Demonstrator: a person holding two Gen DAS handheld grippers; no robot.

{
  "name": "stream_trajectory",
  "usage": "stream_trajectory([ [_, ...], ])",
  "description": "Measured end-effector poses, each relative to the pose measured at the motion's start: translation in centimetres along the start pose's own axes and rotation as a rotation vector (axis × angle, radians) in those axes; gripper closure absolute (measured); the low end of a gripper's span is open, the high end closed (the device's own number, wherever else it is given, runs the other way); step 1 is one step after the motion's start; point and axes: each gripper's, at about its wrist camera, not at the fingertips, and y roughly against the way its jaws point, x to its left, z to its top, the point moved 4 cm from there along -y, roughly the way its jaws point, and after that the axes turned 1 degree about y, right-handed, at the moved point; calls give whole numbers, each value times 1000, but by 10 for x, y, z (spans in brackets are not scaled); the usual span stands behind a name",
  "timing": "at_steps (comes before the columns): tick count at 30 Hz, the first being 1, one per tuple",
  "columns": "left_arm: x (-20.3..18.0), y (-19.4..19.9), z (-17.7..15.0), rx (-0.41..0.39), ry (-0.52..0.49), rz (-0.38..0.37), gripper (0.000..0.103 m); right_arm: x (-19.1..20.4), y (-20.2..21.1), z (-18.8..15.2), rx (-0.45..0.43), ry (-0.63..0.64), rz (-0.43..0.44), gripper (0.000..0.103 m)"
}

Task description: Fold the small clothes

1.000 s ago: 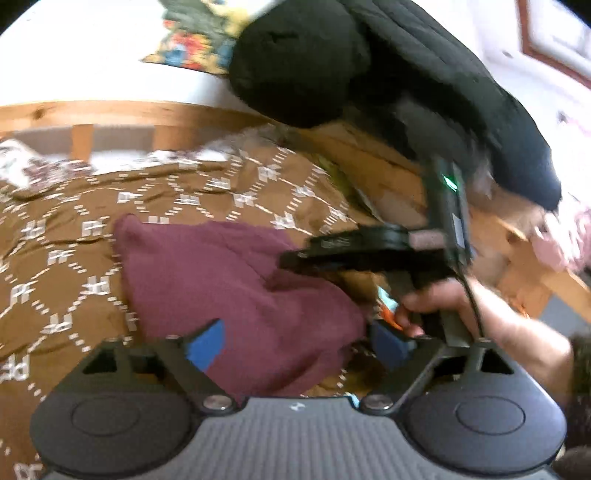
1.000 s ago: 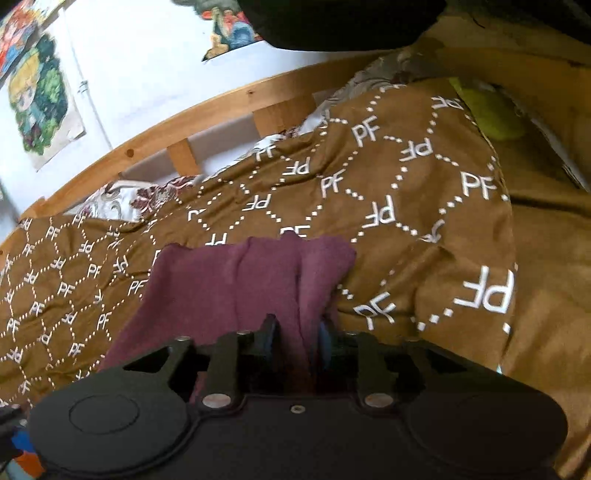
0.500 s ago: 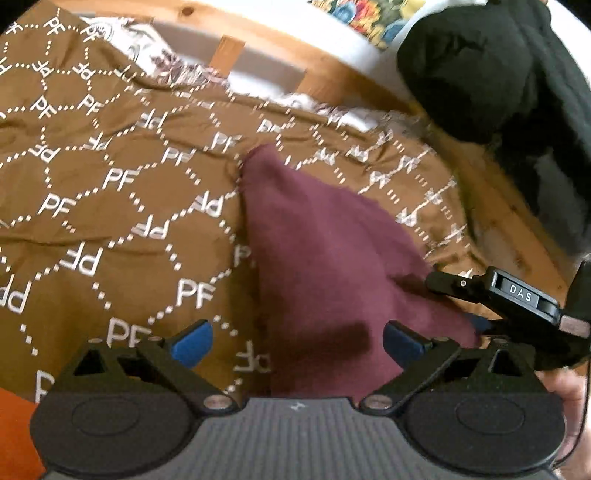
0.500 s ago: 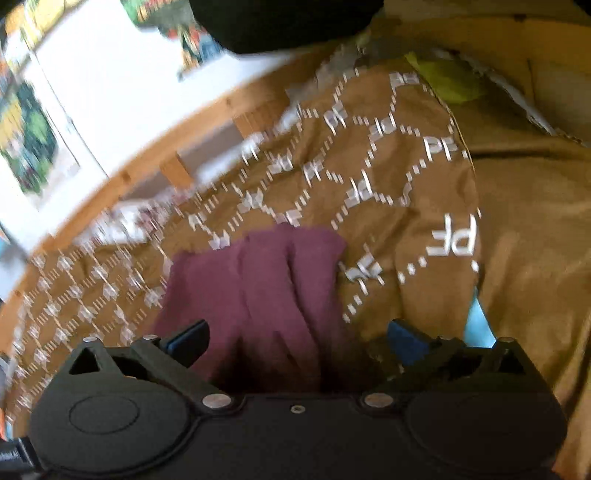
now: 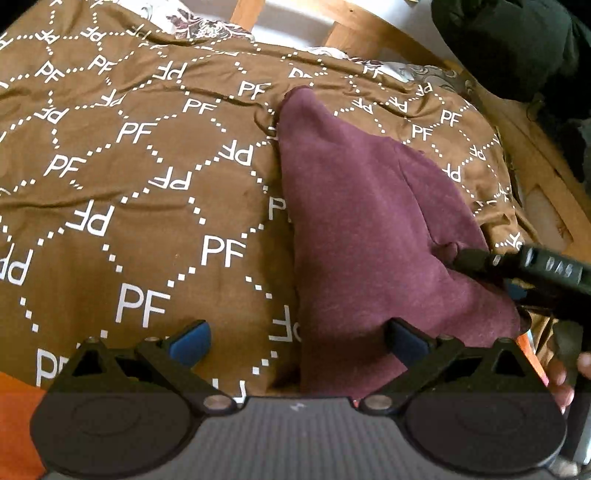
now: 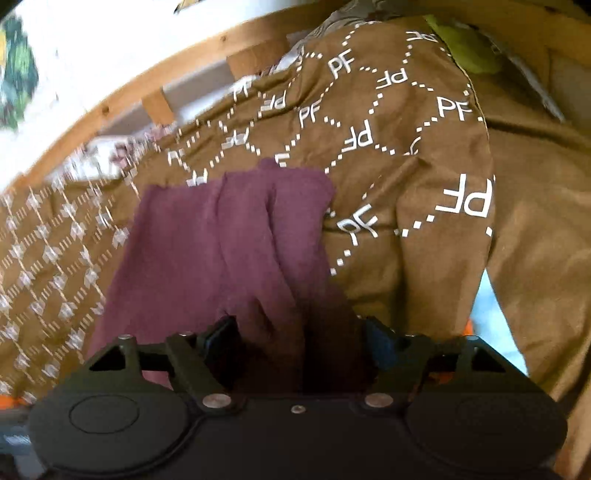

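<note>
Mid-fold on the maroon garment (image 5: 369, 236), lying on the brown bedspread (image 5: 129, 184).
Right gripper (image 6: 301, 341) half-open around bunched cloth at 6 o'clock; left gripper (image 5: 295, 338) wide open, empty — probably grabs next.

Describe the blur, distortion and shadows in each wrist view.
Left wrist view: mostly sharp; fisheye bends the wooden bed frame; the right claw entering at the right edge is smeared; the left claw shades the maroon garment beneath it. Right wrist view: motion blur streaks the brown PF blanket on the left, its right side crisp; deep shadow on the cloth between the fingers.
</note>
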Motion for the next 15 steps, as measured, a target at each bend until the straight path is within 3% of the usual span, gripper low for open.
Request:
stream_trajectory([
  [5,0,-4,-1,12,11,-12,0,-1,7,11,-87,-65,87,21],
  [7,-1,-5,0,13,5,-14,0,5,2,16,-112,-25,105,20],
  [10,-1,-7,1,18,7,-19,0,17,-15,22,-113,58,65,22],
  [11,-1,-7,1,19,10,-21,0,20,-22,22,-107,69,55,24],
  [12,0,-7,2,20,13,-24,0,21,-27,22,-94,72,45,37],
  [13,0,-7,2,22,15,-30,0,22,-31,21,-81,70,33,55],
  [15,1,-7,3,23,26,-39,0,19,-32,20,-77,53,11,64],
])
